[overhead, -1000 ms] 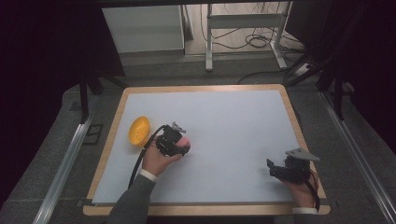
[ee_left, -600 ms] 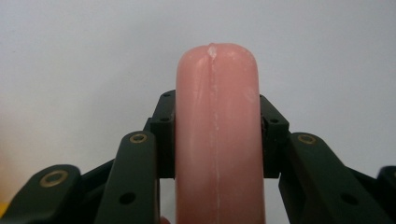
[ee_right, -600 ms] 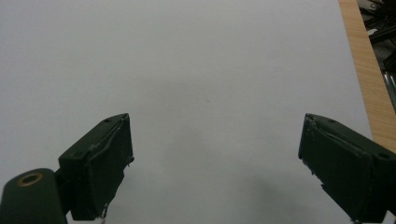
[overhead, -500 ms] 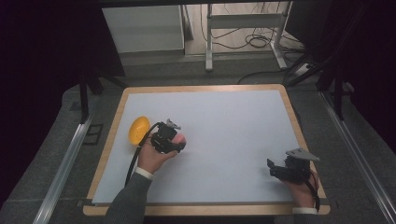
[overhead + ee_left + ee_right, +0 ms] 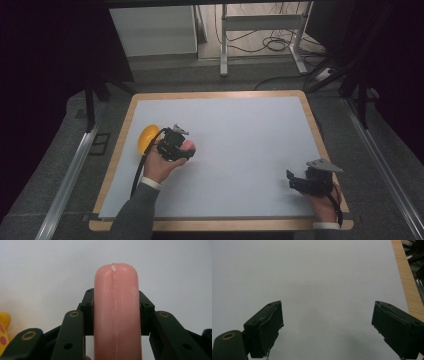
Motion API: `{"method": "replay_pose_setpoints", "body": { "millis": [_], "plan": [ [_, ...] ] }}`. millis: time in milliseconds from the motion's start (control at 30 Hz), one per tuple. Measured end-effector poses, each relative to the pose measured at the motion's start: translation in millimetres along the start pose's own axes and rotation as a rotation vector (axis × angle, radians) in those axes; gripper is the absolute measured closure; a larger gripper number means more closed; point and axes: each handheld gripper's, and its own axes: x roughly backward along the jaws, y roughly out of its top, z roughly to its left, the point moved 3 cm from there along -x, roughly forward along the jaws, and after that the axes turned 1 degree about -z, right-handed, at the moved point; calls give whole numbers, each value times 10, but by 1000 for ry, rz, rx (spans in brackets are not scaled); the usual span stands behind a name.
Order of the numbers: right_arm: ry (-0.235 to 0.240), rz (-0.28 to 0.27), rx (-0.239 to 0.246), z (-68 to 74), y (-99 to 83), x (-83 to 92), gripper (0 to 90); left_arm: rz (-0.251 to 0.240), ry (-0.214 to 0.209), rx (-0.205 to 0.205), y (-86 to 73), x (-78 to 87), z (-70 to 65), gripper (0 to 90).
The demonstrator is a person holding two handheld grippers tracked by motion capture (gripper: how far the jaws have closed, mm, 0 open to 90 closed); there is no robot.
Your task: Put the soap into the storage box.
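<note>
While clamped, the pink sausage (image 5: 116, 312) sits between the left claw (image 5: 116, 315) jaws.

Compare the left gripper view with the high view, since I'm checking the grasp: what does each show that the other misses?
Left gripper view: the seam down the pink sausage, the black fingers clamped on both its sides, and red dots on the yellow object.

High view: the right gripper open near the table's right edge, both hands, and the floor beyond.

Both: the left gripper holding the sausage, the yellow object beside it, the white tabletop.
</note>
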Motion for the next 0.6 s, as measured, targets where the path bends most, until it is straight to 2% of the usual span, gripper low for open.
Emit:
{"method": "replay_pose_setpoints", "body": {
  "millis": [400, 600],
  "plan": [
    [1, 6, 1, 0, -6, -6, 97, 3, 8, 23, -33, 63, 135, 600],
    [1, 7, -1, -2, -9, -9, 97, 8, 29, 31, -55, 112, 239, 600]
  ]
}}
